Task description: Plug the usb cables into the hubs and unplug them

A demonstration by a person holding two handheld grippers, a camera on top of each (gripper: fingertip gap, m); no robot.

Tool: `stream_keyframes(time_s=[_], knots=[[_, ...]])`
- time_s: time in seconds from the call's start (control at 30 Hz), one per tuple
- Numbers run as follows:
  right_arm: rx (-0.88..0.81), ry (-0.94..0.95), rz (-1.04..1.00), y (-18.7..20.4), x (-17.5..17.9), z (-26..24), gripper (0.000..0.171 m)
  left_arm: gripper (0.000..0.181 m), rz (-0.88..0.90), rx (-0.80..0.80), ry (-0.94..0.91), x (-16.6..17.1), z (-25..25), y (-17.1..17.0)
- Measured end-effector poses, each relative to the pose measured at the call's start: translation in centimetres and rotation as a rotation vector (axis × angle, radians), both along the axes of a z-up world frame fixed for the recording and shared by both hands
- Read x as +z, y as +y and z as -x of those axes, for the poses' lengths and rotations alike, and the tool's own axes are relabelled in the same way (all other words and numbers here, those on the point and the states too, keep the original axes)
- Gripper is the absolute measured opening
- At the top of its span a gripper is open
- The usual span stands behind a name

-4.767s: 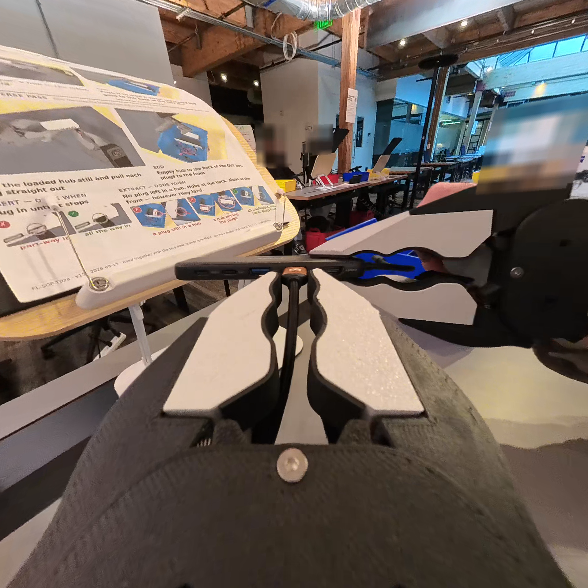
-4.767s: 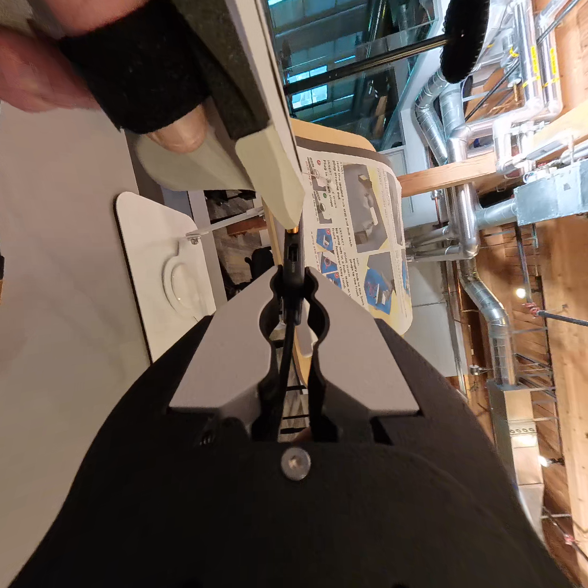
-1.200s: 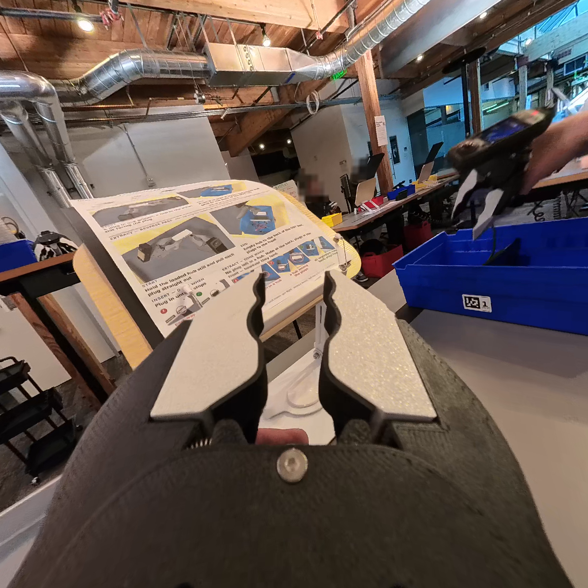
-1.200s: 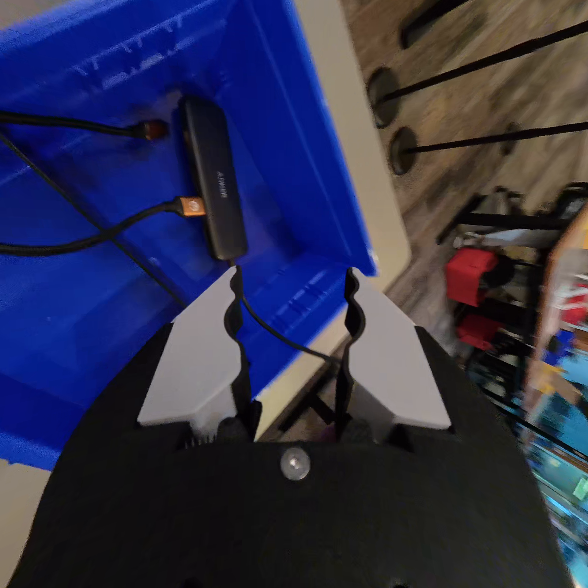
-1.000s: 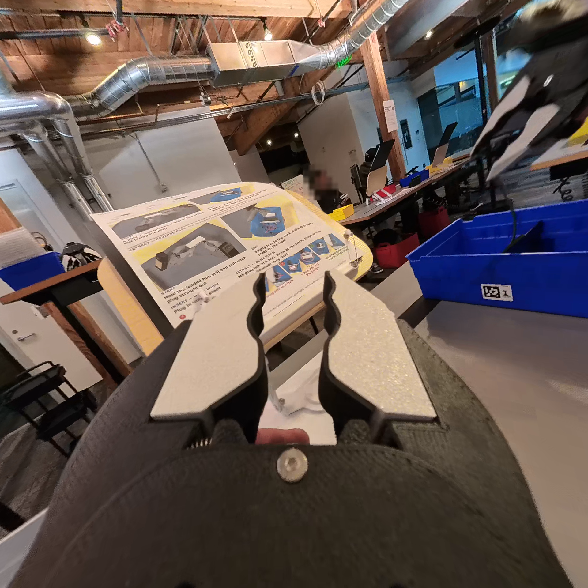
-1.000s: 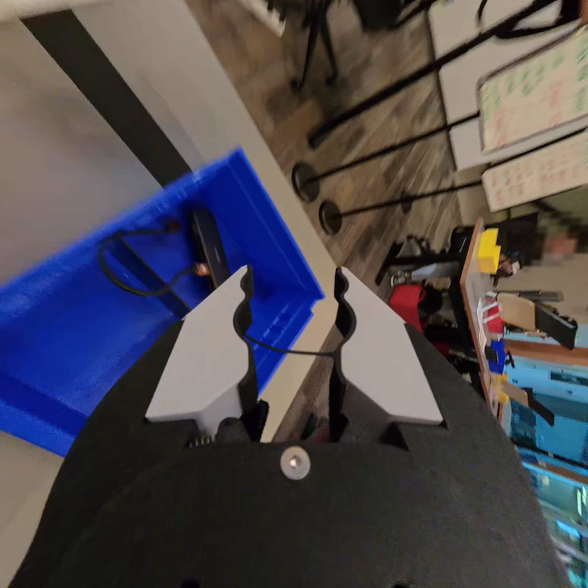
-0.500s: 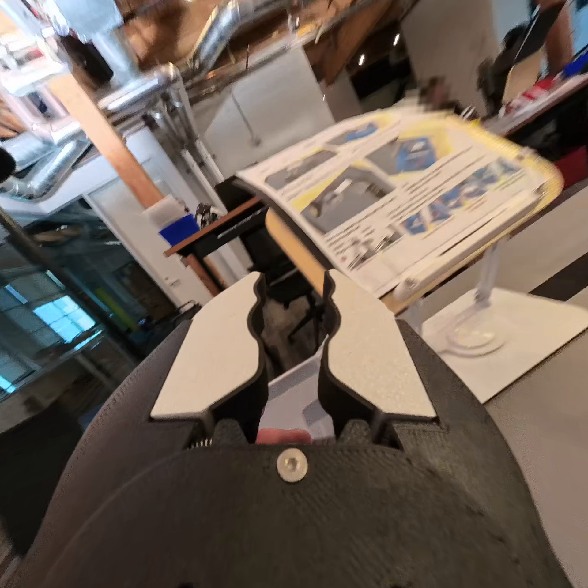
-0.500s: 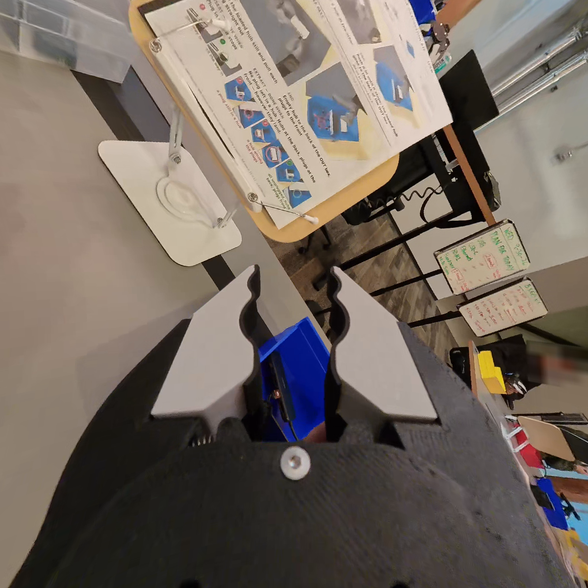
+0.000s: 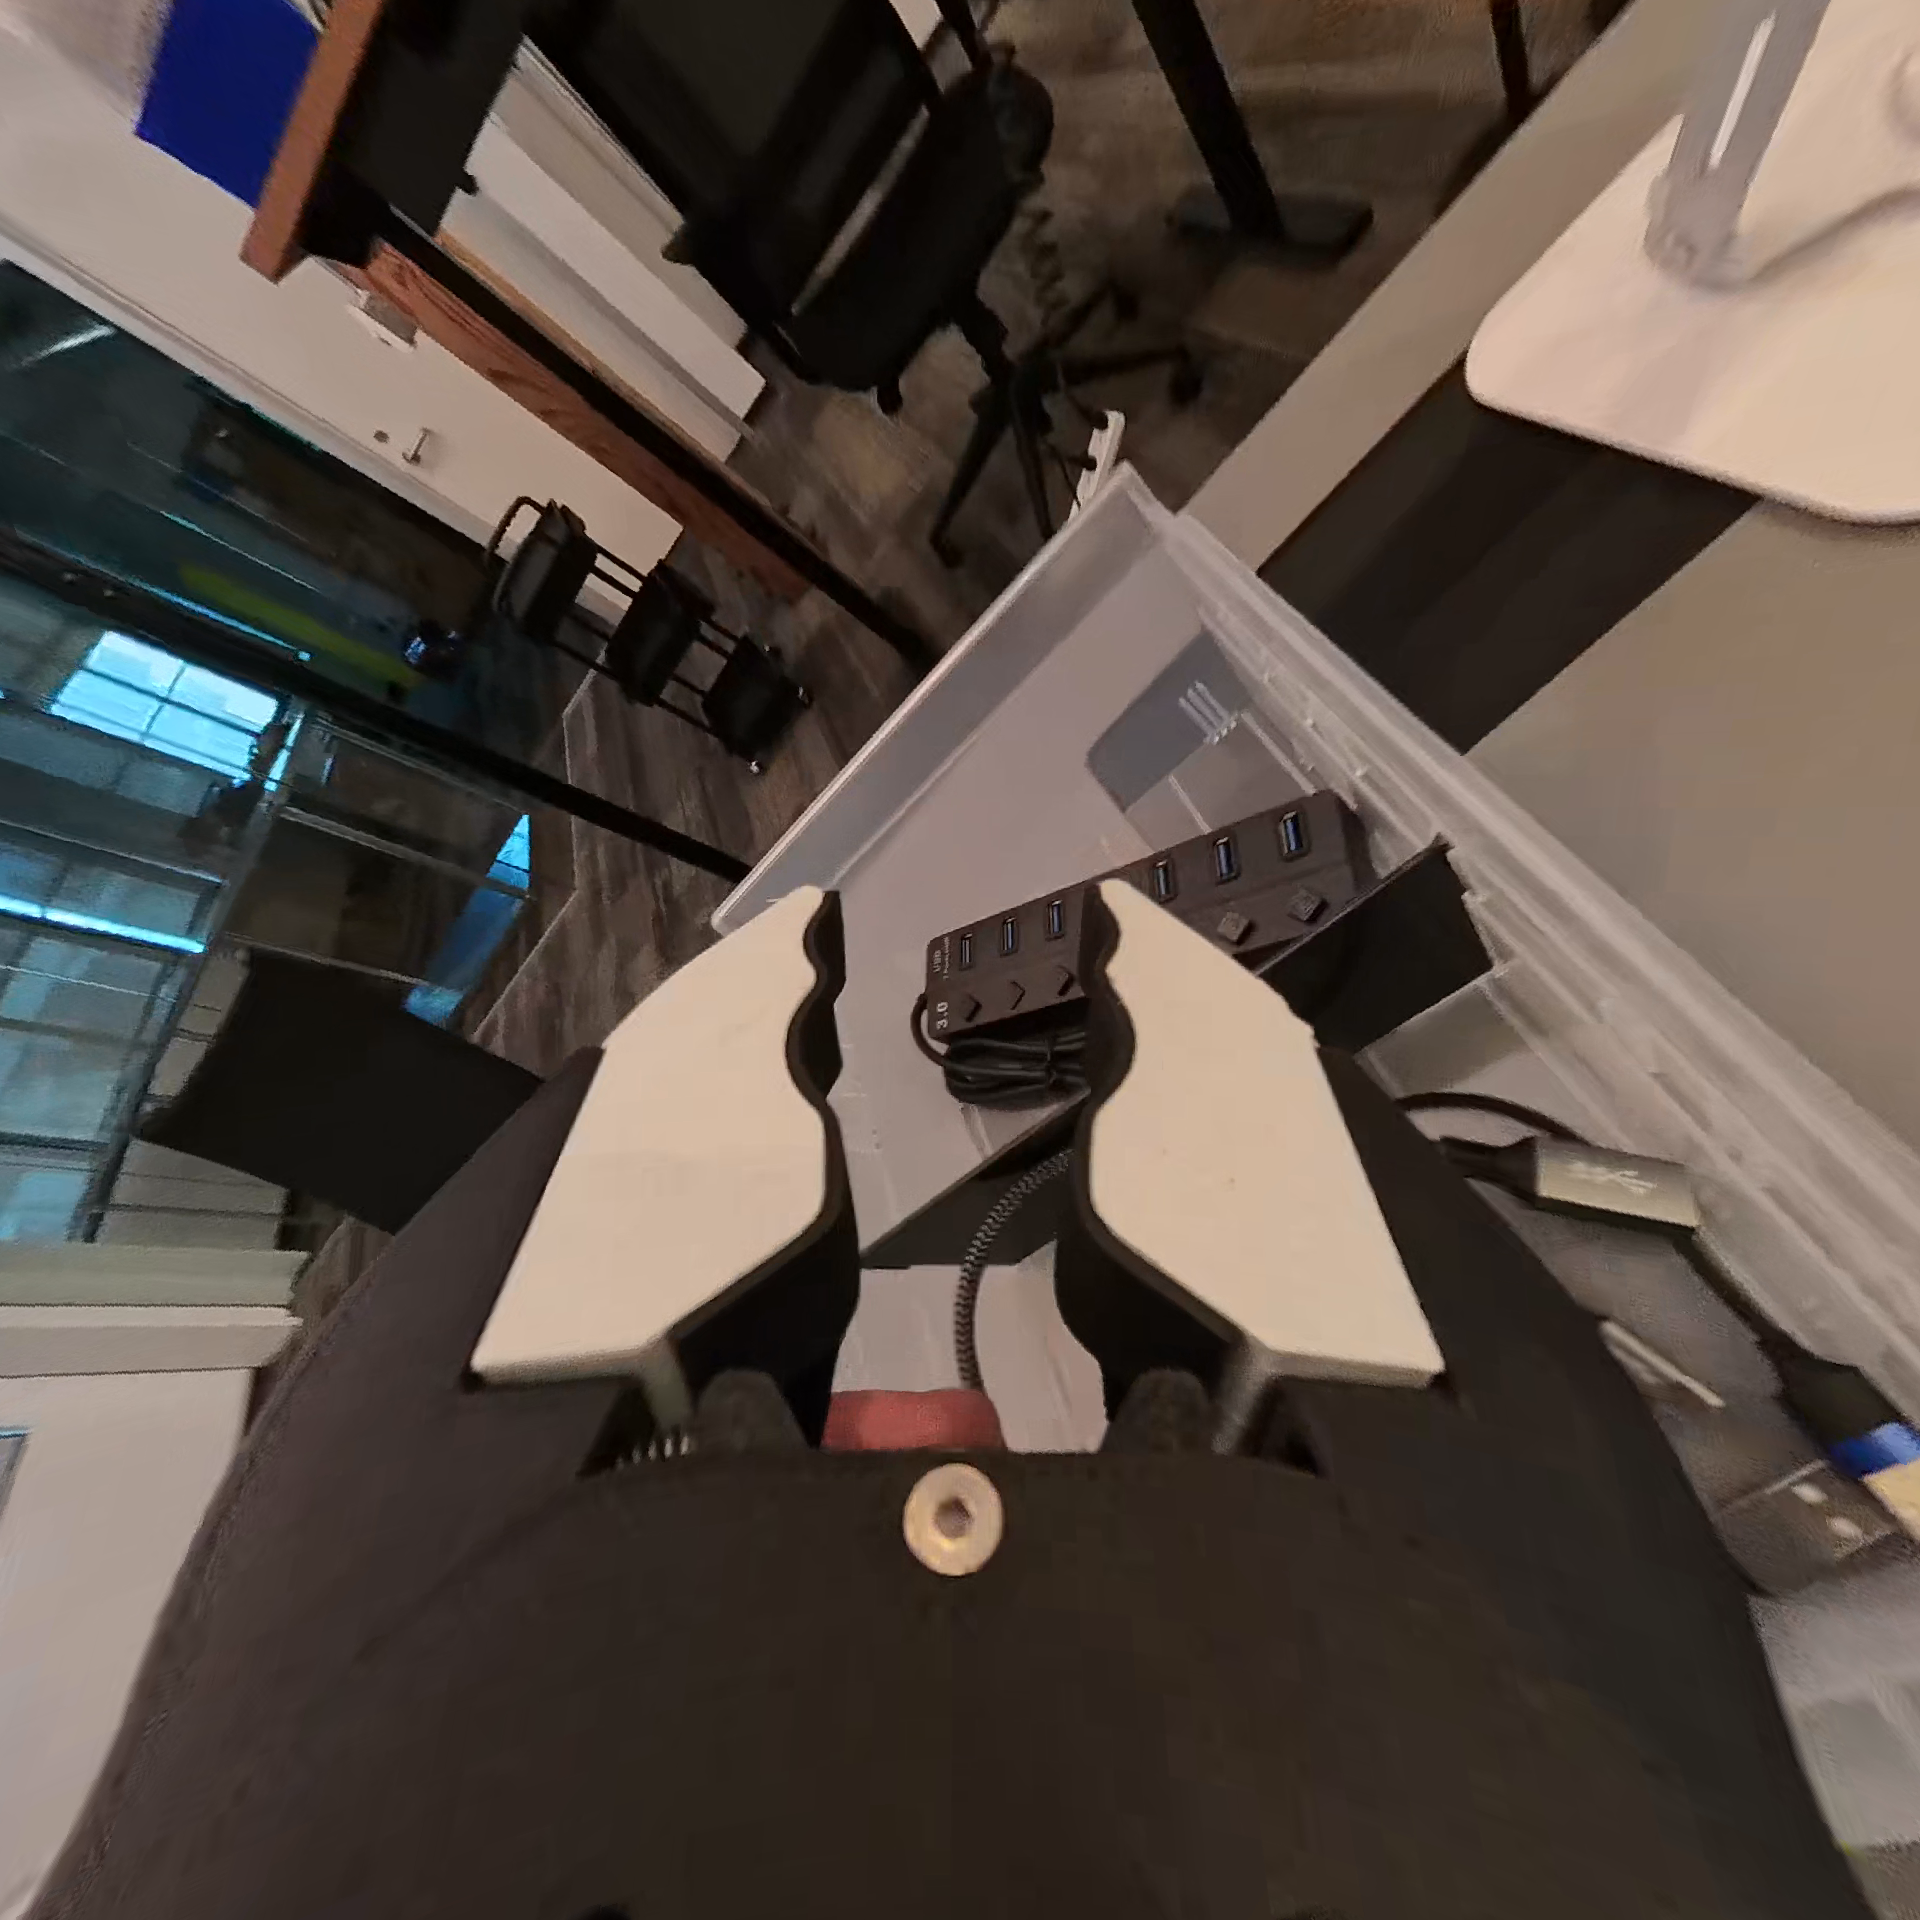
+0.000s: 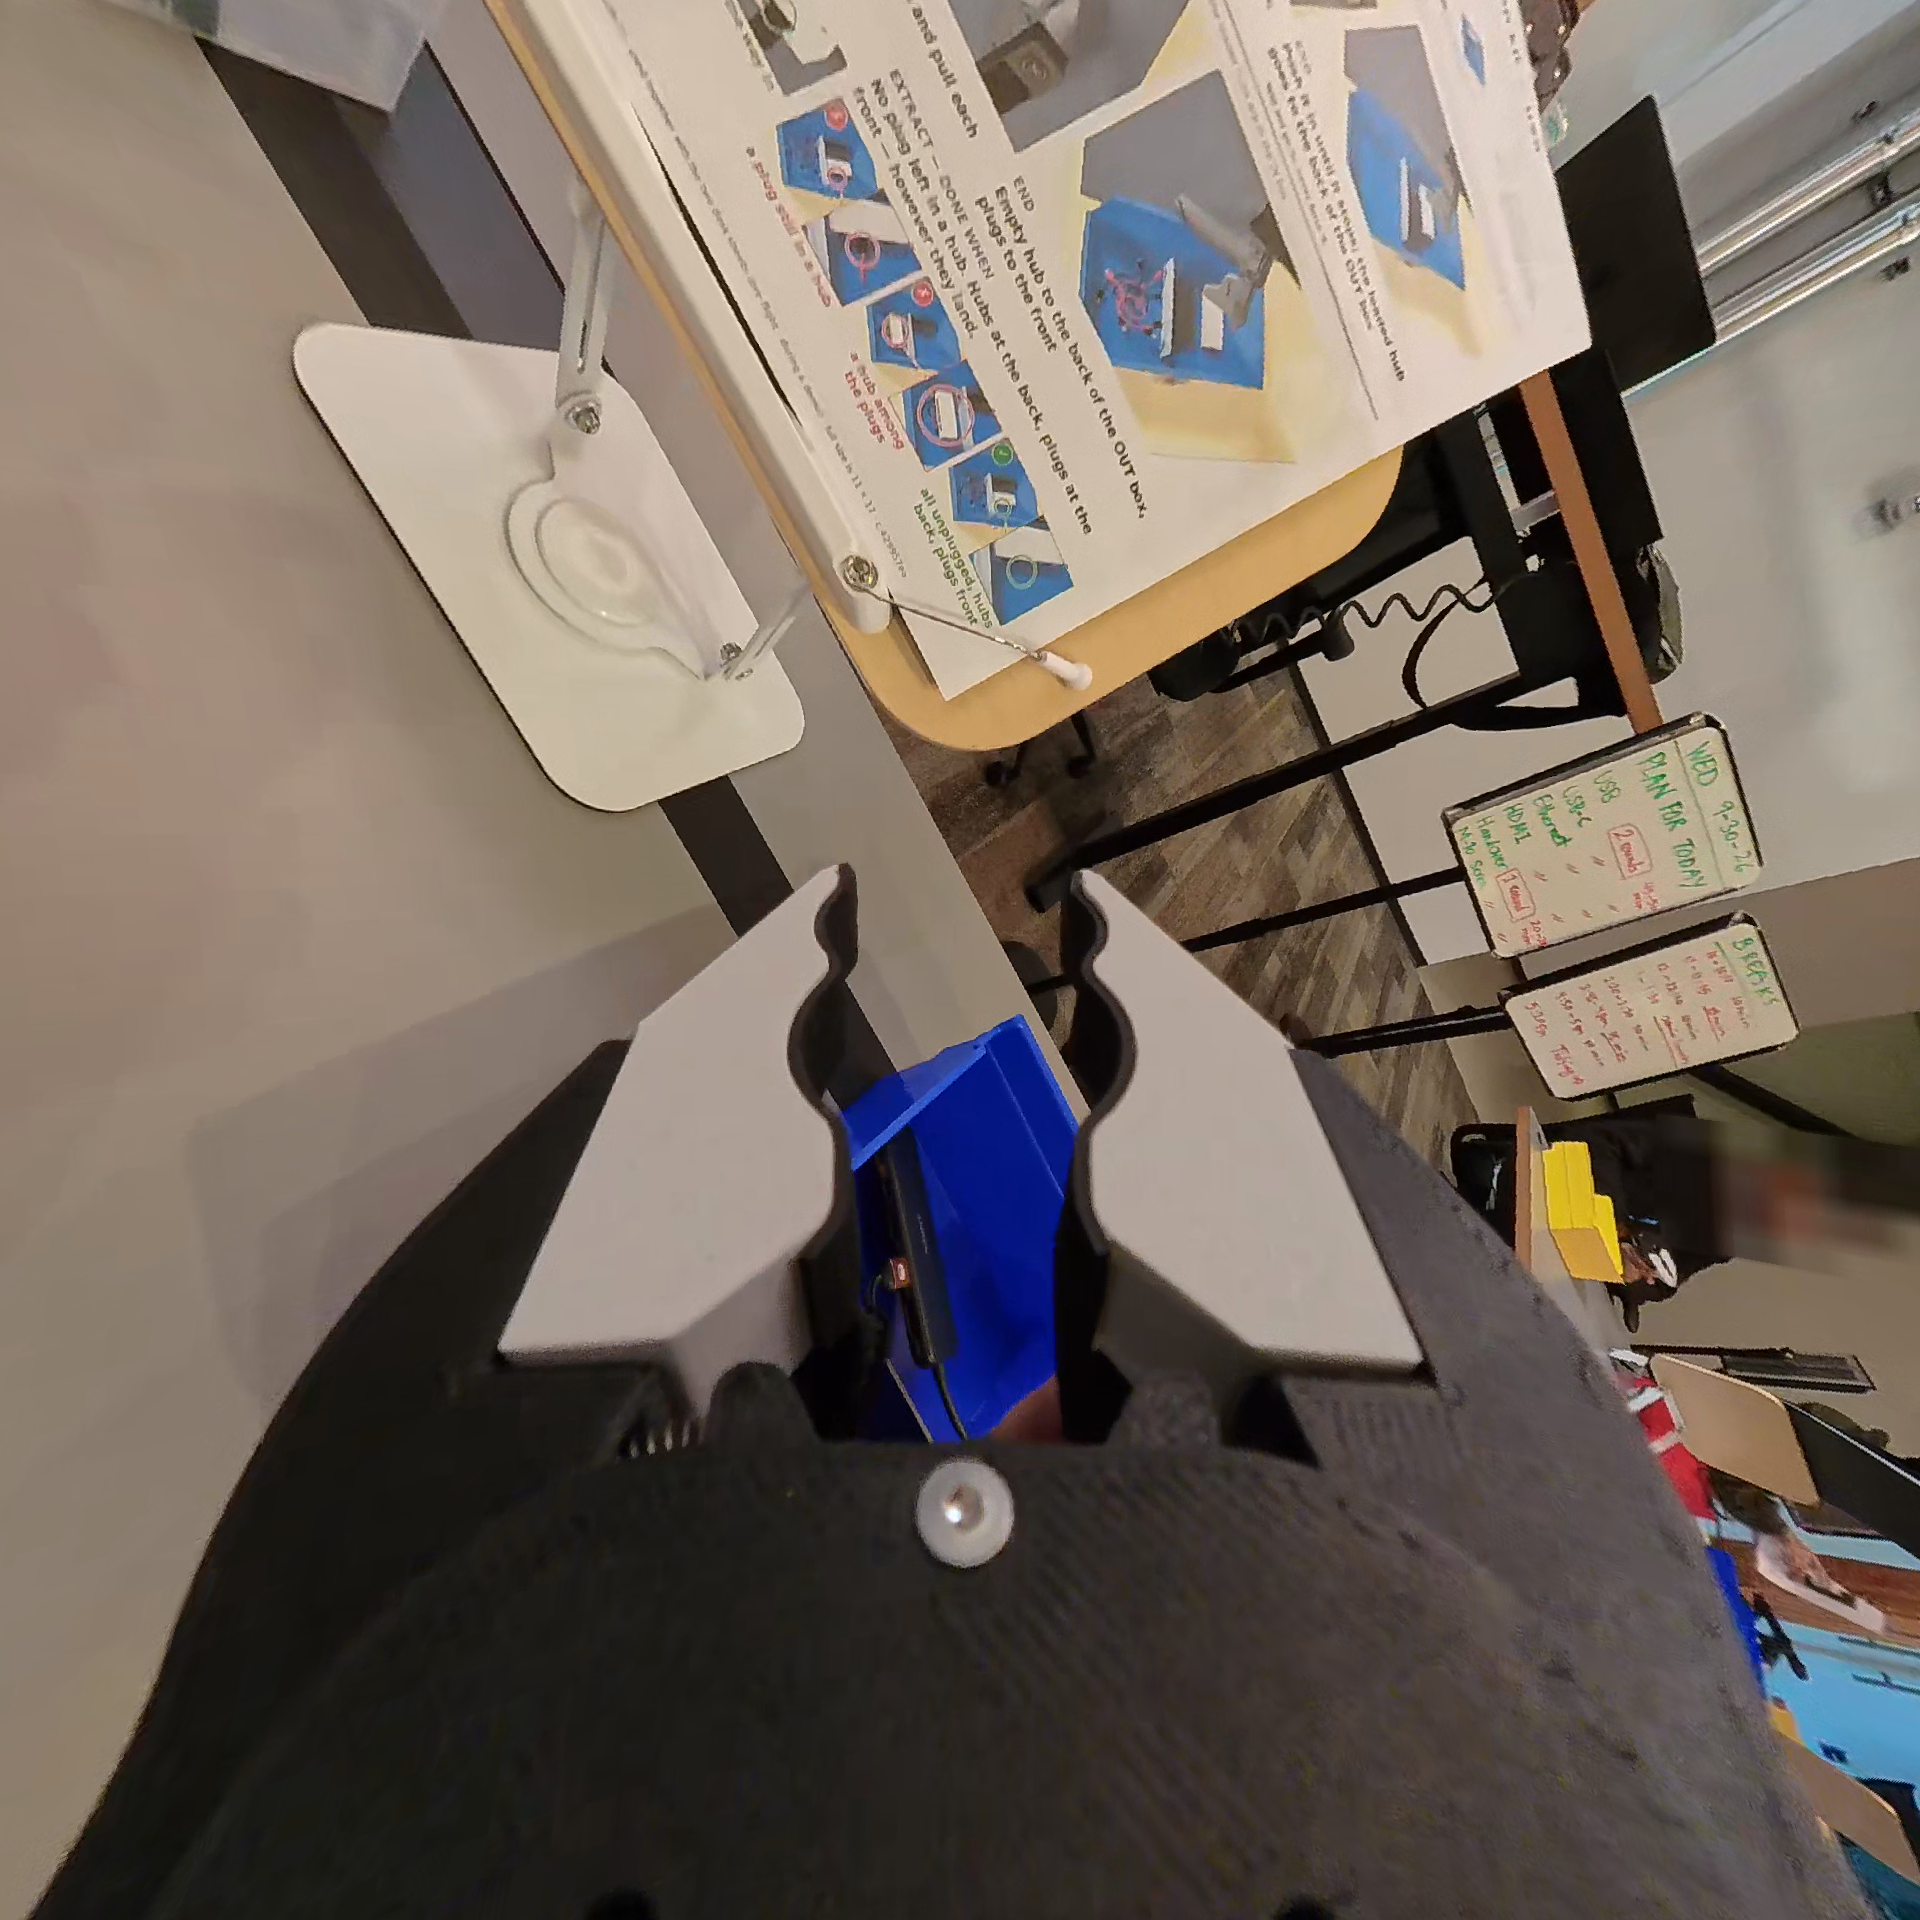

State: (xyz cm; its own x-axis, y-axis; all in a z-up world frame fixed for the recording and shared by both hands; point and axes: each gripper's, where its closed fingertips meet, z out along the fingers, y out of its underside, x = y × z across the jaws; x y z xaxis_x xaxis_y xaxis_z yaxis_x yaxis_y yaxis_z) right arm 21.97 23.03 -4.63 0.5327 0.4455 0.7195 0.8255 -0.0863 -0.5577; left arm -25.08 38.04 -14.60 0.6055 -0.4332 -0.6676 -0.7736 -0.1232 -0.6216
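Our left fingers (image 9: 727,1122) stand spread and empty, and so do our right fingers (image 10: 686,1164). Just past the tips of the left gripper (image 9: 961,914) a black hub (image 9: 1049,956) lies in a clear bin (image 9: 1538,997); between the right gripper (image 10: 961,894) fingers, low, another hub (image 10: 920,1257) leans in a blue bin (image 10: 997,1195)

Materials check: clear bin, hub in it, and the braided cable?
Clear bin: translucent frosted plastic, by the moulded ribs on its rim. Hub: matte black plastic shell, probably, with blue port inserts. Braided cable: woven black-and-grey sleeve, likely nylon; its plug looks like brushed grey metal.
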Motion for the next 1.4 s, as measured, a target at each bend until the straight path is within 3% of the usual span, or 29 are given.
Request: stream_keyframes(time_s=[0.2, 0.33, 0.57, 0.67, 0.8, 0.9, 1.13, 1.4], knots=[[0.006, -0.028, 0.036, 0.7, -1.4, 0.0, 0.037, 0.035, 0.101, -0.158, 0.337, -1.8, -0.3, 4.0], [0.027, -0.042, 0.066, 1.2, -2.5, 0.4, 0.038, 0.038, 0.264, -0.303, 0.513, -3.8, -0.4, 5.6], [0.053, -0.106, 0.126, 1.6, -4.8, 1.1, 0.038, 0.076, 0.640, -0.361, 0.635, -9.9, 1.6, 6.7], [0.062, -0.104, 0.132, 1.8, -5.1, 1.2, 0.037, 0.078, 0.709, -0.392, 0.707, -11.5, 2.2, 6.8], [0.063, -0.109, 0.147, 2.1, -5.7, 1.2, 0.037, 0.085, 0.758, -0.453, 0.708, -12.7, 1.3, 6.8], [0.066, -0.121, 0.162, 2.2, -6.3, 1.4, 0.037, 0.071, 0.796, -0.451, 0.627, -13.2, 0.1, 6.8], [0.067, -0.136, 0.169, 2.3, -6.6, 1.5, 0.037, 0.068, 0.927, -0.459, 0.690, -15.0, 0.4, 6.2], [0.066, -0.131, 0.159, 2.2, -6.3, 1.1, 0.037, 0.064, 0.821, -0.431, 0.670, -14.4, 0.5, 6.5]])
